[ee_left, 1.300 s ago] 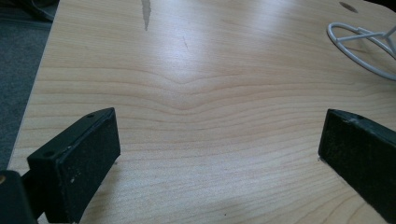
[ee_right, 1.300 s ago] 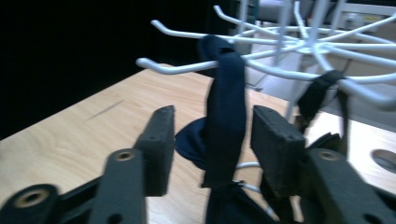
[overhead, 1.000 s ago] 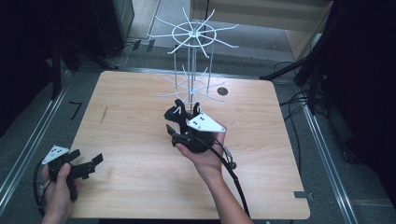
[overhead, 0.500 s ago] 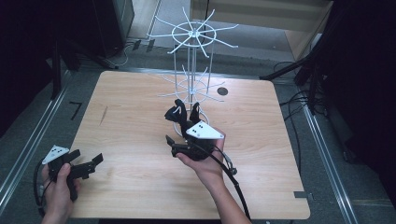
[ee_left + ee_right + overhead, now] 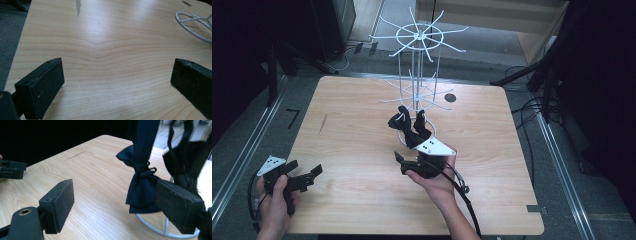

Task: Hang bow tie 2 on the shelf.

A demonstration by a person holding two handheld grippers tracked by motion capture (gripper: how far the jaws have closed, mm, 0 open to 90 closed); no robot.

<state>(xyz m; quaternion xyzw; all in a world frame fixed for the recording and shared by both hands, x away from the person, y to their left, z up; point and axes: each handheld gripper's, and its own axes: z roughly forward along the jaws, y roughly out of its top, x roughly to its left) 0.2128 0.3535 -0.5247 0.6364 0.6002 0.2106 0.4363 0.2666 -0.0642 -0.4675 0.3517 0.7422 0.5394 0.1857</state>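
A white wire rack [image 5: 418, 36] stands at the table's far middle. From its lower arms hang two dark bow ties [image 5: 398, 120], down near the base ring. In the right gripper view a navy bow tie [image 5: 142, 192] hangs ahead of the jaws, with a black one [image 5: 185, 167] behind the right pad. My right gripper [image 5: 401, 164] sits just in front of them and is open. Its jaws have just been opening, and nothing lies between the pads [image 5: 62, 202]. My left gripper [image 5: 304, 174] is held at the near left corner, open over bare wood [image 5: 117, 82].
The light wooden table [image 5: 352, 110] has a small round hole [image 5: 450, 97] near the rack. The rack's white base ring [image 5: 193, 25] lies at the upper right of the left gripper view. A cable [image 5: 467, 200] trails from the right gripper. Dark floor and metal rails surround the table.
The right gripper has sunk and drawn a little back from the hanging bow ties toward the person. The left gripper has stayed where it was.
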